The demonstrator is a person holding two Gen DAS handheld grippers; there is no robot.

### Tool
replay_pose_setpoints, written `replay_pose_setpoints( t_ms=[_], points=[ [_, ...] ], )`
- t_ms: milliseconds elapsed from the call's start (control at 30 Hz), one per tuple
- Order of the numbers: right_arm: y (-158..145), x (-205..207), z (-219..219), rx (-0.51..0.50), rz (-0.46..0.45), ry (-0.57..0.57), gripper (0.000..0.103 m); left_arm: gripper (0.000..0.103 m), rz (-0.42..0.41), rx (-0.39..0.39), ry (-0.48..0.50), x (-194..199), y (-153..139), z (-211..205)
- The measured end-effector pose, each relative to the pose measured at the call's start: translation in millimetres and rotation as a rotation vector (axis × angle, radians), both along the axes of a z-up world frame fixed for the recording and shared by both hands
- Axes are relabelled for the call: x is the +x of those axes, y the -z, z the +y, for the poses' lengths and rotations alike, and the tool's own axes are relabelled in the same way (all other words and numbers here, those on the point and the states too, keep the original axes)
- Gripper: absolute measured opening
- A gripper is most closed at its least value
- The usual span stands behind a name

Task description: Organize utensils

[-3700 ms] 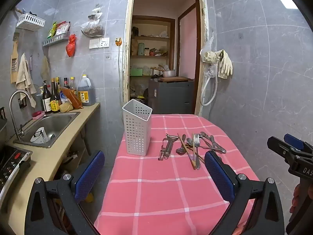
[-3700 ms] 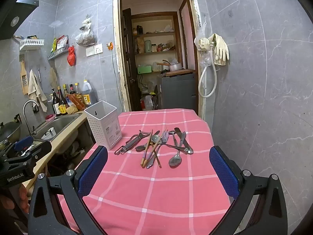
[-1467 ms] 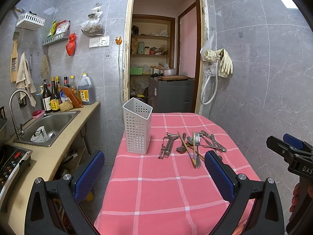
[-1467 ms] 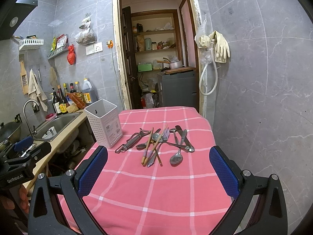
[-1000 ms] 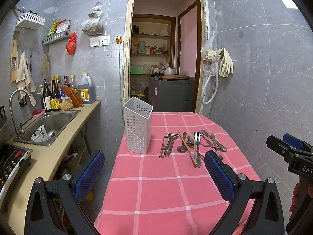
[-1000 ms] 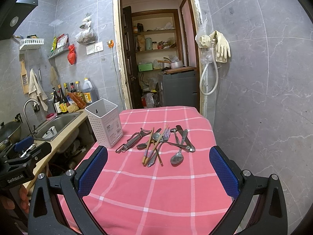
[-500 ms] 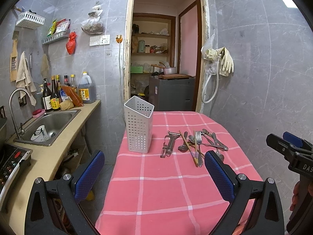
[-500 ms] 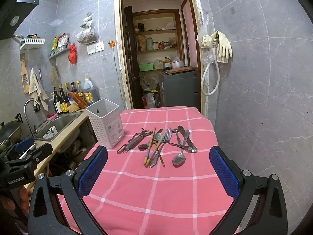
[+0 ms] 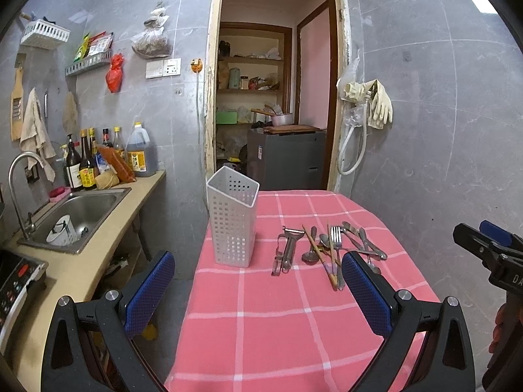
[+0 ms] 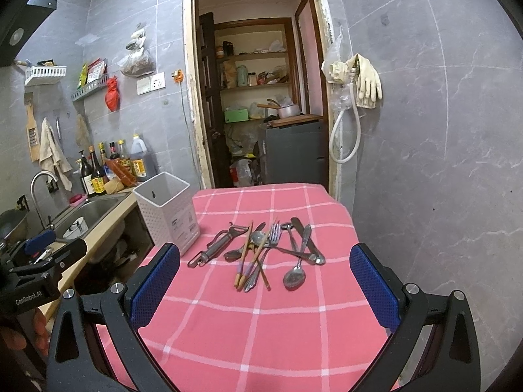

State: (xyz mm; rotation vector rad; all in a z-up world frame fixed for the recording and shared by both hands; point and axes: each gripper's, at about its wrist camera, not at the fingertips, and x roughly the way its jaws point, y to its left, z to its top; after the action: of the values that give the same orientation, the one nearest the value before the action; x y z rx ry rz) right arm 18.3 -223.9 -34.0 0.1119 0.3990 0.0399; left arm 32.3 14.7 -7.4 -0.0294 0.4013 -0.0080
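The loose pile of metal and wooden utensils [image 10: 261, 251] is lying on the pink checked tablecloth [image 10: 261, 326], right of the white perforated plastic utensil holder [image 10: 166, 212], which is standing upright near the table's left edge. A metal peeler [image 9: 286, 250] is sitting nearest the holder, with wooden chopsticks [image 10: 243, 258], a fork [image 10: 273, 233] and a large steel spoon [image 10: 294, 276] further right.

Compared with the view 3.7 s ago, nothing on the cloth is shifting; only the cameras are creeping forward, so the pile is looming slightly larger. By my reading, the approach is only beginning and 0 utensils are in the holder.

The left gripper [image 9: 258, 289] and right gripper [image 10: 264, 281] are both hanging wide apart over the near cloth, gripping nothing, well short of the pile.
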Motion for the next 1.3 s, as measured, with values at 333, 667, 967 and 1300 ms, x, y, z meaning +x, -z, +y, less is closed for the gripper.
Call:
replay_pose_setpoints(
  t_ms=[333,667,967,1300],
  points=[
    [-22,36,-18,-0.019,0.0,0.02,0.102,0.103,0.002,-0.009,0.023,41,-11,-13],
    [-19,109,-50,-0.063,0.052,-0.036,0.102,0.103,0.053,-0.036,0.068,104,-5,-40],
    [3,187,-88,-0.028,0.115,-0.088,0.102,0.103,0.097,-0.056,0.131,166,10,-77],
    [58,257,-111,0.058,0.222,-0.169,0.068,0.1,0.26,-0.07,0.189,245,56,-110]
  ],
)
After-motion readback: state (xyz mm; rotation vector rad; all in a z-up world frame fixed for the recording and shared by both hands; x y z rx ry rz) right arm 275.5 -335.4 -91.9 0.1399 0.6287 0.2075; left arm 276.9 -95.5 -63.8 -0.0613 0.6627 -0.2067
